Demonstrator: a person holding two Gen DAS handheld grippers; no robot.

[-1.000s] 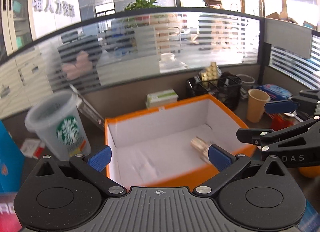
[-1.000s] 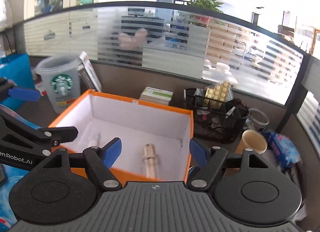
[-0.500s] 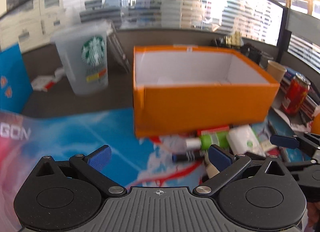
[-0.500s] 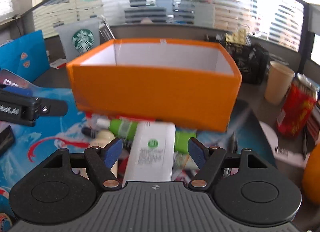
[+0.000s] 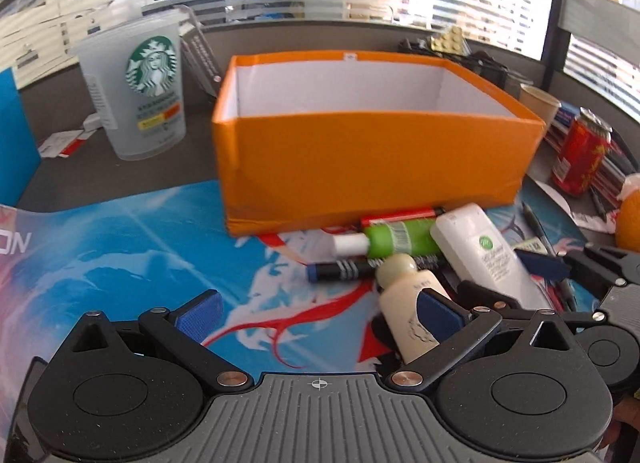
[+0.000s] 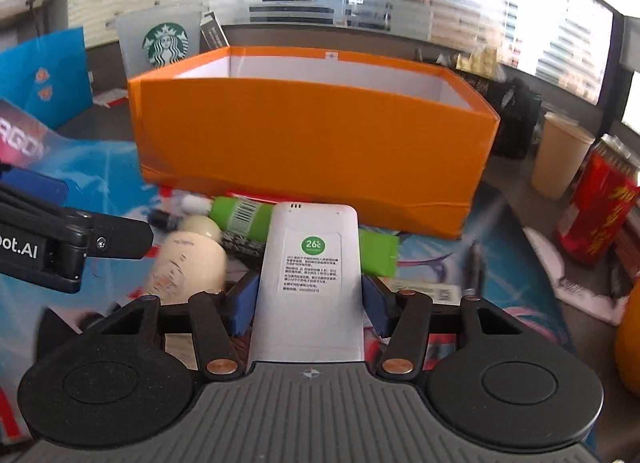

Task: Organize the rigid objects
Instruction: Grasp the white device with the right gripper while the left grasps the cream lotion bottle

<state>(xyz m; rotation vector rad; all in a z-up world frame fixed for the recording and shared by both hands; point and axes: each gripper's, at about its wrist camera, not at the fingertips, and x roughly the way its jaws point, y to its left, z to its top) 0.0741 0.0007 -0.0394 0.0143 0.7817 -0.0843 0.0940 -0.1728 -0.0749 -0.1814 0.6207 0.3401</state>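
An orange box [image 5: 372, 155] with a white inside stands on a blue mat; it also shows in the right wrist view [image 6: 308, 143]. In front of it lie a white remote [image 6: 312, 275], a cream bottle [image 5: 404, 303], a green tube [image 5: 392, 241] and a dark blue pen [image 5: 340, 271]. My right gripper [image 6: 308, 303] has its pads against both sides of the white remote, which also shows in the left wrist view [image 5: 484, 259]. My left gripper [image 5: 316, 311] is open and empty, low over the mat; its right finger lies over the cream bottle [image 6: 188, 259].
A Starbucks cup [image 5: 140, 83] stands left of the box. A red can [image 5: 580, 155], a paper cup [image 6: 560, 159] and a black mesh organizer [image 6: 512, 119] are to the right. A black pen [image 6: 476, 263] and papers lie on the mat. An orange object [image 5: 628, 219] sits at far right.
Both grippers dropped from above the box to the mat in front of it. My right gripper's fingers narrowed onto the white remote. My left gripper stayed open.
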